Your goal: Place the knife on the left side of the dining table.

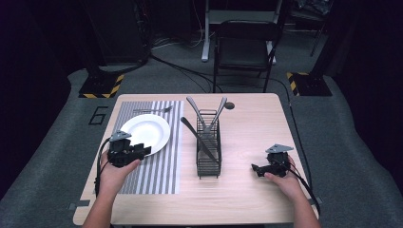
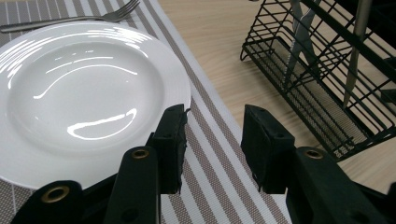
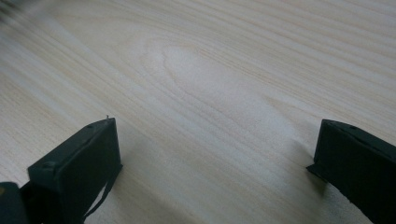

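**Bright table, dark room**

You worked under overhead light: the table point(image 1: 247, 190) was well lit while the room around it fell nearly black. Glare streaked the white plate point(image 2: 70, 93). In the right gripper view soft shadows lay under the jaws and the top left corner smeared into blur.

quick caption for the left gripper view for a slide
Open left gripper poised over a striped placemat beside a white plate, with a fork beyond it and a black wire cutlery rack at right.

The wire rack point(image 2: 327, 79) is cut off at three o'clock in the left gripper view; the fork point(image 2: 70, 19) handle runs off at nine.
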A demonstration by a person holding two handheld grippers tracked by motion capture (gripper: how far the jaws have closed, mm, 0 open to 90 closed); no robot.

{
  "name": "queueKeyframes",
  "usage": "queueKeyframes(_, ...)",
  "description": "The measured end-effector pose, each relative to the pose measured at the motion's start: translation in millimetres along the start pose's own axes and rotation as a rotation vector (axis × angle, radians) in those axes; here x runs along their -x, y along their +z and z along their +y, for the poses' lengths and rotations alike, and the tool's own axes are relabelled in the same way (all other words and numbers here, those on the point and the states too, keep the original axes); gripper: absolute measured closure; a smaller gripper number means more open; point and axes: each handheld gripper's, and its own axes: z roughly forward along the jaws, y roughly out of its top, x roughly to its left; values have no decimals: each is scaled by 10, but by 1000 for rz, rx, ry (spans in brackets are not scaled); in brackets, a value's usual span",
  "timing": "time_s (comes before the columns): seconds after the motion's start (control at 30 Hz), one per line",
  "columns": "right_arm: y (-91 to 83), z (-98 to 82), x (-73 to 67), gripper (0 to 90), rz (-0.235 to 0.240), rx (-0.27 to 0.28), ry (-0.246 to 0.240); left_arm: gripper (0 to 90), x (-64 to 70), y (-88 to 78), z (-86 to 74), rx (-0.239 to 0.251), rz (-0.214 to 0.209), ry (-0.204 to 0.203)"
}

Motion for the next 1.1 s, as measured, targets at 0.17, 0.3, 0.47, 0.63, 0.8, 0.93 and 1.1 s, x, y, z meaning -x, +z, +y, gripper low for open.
queueKeyframes(0.17, 0, 0, 0, 0, 0, 0, 0, 598, 59, 14, 102, 0, -4, -1)
queueKeyframes(0.3, 0, 0, 0, 0, 1, 0, 0, 603, 110, 26, 160, 4, -17, -10)
queueKeyframes(0.47, 0, 0, 0, 0, 0, 0, 0, 607, 212, 70, 257, 3, -35, -8)
queueKeyframes(0.63, 0, 0, 0, 0, 0, -1, 0, 619, 301, 109, 333, -8, -48, 14)
queueKeyframes(0.8, 0, 0, 0, 0, 0, -1, 0, 625, 368, 134, 411, -8, -63, 24)
queueKeyframes(0.93, 0, 0, 0, 0, 0, 0, 0, 623, 412, 153, 470, 2, -80, 29)
queueKeyframes(1.1, 0, 0, 0, 0, 0, 0, 0, 621, 493, 187, 561, 4, -93, 39)
